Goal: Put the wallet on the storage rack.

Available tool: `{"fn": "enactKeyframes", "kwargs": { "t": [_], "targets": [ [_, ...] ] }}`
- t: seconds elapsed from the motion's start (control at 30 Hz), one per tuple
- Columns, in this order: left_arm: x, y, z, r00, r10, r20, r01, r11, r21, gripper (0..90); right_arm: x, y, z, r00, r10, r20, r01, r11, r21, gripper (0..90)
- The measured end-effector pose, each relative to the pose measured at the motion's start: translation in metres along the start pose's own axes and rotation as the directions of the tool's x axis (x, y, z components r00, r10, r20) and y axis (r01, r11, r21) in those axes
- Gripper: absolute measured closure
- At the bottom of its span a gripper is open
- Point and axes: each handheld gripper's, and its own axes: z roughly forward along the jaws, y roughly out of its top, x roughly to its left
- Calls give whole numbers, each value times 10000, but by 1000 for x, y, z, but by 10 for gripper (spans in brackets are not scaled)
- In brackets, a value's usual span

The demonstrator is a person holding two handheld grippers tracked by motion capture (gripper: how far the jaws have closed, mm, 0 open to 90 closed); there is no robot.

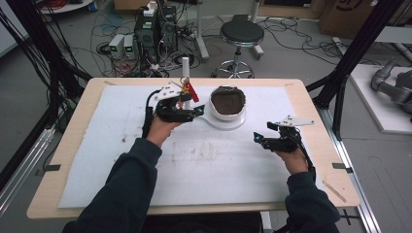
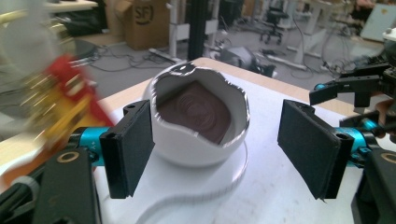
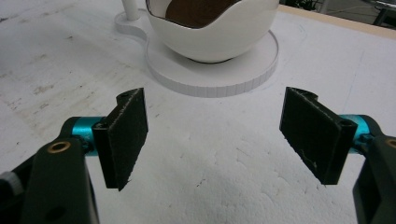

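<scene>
Bowl (image 1: 227,103) sits on a white round base (image 1: 224,124) at the far centre of the bench (image 1: 301,87), on the white mat (image 1: 204,160). It's egg-shaped with a jagged rim and brown fill inside.

Left gripper (image 1: 197,111) is the near one: just left of the bowl, jaws pointing right at it. In the left gripper view the bowl (image 2: 198,126) lies dead ahead between the two pads, left pad close to its wall or on it, can't tell which; right pad clearly off. Jaws wide open, holding nothing.

Right gripper (image 1: 257,137) is low on the mat, front-right of the bowl and apart from it. In the right gripper view the bowl (image 3: 212,28) and base (image 3: 210,70) are ahead and up, beyond the pads. Jaws wide open, nothing held.

Key relation: the bowl is roughly round, no real long axis, so the left jaws can straddle it as aligned. They look barely wider than the bowl, so clearance is tight.

Unclear:
- red and gold tag (image 1: 188,90) by the left gripper, blurred in its own view (image 2: 56,107); whether it hangs from the white post (image 1: 185,65) I can't tell
- post foot is cut off in the right gripper view
- what the fill is: can't tell
</scene>
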Motion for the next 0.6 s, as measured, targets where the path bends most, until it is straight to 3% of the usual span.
{"fn": "enactKeyframes", "kwargs": {
  "t": [0.27, 0.4, 0.5, 0.6],
  "targets": [
    [14, -36, -57, 9943, -379, -1000, 365, 9992, -158, 265, -3, -3, 0, 9996, -17, 299, 14, 10000, 90, 238],
    [20, -52, -80, 9854, -657, -1570, 639, 9978, -161, 265, -3, -4, -1, 9992, -62, 406, 56, 9999, 145, 237],
    [24, -59, -94, 9801, -535, -1914, 527, 9986, -90, 265, -3, -5, -1, 9990, -42, 442, 35, 9999, 161, 238],
    [29, -64, -102, 9745, -717, -2125, 697, 9974, -169, 265, -4, -6, -1, 9988, -56, 479, 45, 9997, 223, 237]
  ]
}}
